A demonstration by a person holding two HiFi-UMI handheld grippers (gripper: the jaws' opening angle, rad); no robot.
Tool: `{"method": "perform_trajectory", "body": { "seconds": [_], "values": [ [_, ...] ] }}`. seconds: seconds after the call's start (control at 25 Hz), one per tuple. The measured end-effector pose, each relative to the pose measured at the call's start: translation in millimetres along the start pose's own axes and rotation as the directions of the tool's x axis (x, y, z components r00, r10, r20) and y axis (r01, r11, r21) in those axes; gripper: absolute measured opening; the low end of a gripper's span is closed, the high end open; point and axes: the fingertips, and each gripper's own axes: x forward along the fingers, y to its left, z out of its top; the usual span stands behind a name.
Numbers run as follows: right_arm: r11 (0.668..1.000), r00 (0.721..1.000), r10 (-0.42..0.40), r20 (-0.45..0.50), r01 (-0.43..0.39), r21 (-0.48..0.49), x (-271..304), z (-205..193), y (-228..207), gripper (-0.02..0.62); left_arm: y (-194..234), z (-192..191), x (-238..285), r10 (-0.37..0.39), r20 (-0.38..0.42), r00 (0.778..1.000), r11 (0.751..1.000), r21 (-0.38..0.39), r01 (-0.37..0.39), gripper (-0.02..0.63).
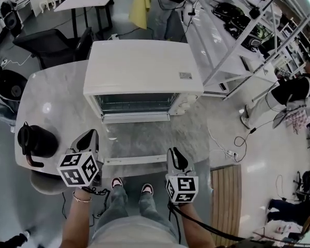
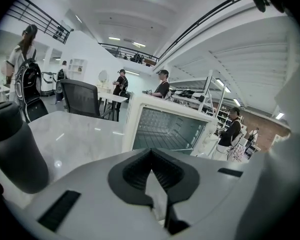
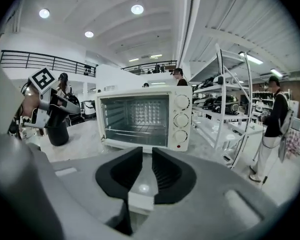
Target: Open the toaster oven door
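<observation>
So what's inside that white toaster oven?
Through the open door, the toaster oven shows only a bare wire rack. The floor under the rack can't be made out.

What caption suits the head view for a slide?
White metal toaster oven, glass door folded down, on a grey marble table; left gripper and right gripper empty nearby.

Left gripper point(image 1: 89, 138) jaws together and empty, right gripper point(image 1: 176, 158) jaws slightly apart, both angled slightly downward
</observation>
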Motion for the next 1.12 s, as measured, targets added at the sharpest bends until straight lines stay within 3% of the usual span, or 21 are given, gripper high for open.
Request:
{"method": "perform_trajectory", "body": {
  "seconds": [0.32,0.72,0.92,1.12],
  "values": [
    [0.997,0.99,-0.032,0.14,0.042,-0.072,13.6,82.9,-18.8,0.026,-8.3,50.7,-13.2,0.0,0.14,0.99,1.0,0.005,-0.001,0.005],
    [0.986,0.951,-0.015,0.309,0.064,-0.152,10.5,193.1,-43.0,0.009,-24.4,102.2,-27.9,0.023,0.292,0.956,0.999,0.036,-0.034,0.005],
    [0.99,0.943,-0.024,0.331,0.069,-0.126,8.0,222.0,-53.2,0.008,-32.9,122.4,-30.5,0.026,0.337,0.941,0.997,0.066,-0.051,0.005],
    [0.993,0.942,-0.037,0.334,0.071,-0.09,10.2,225.7,-55.8,0.008,-37.7,132.3,-31.3,0.022,0.342,0.939,0.994,0.091,-0.056,0.005]
  ]
}}
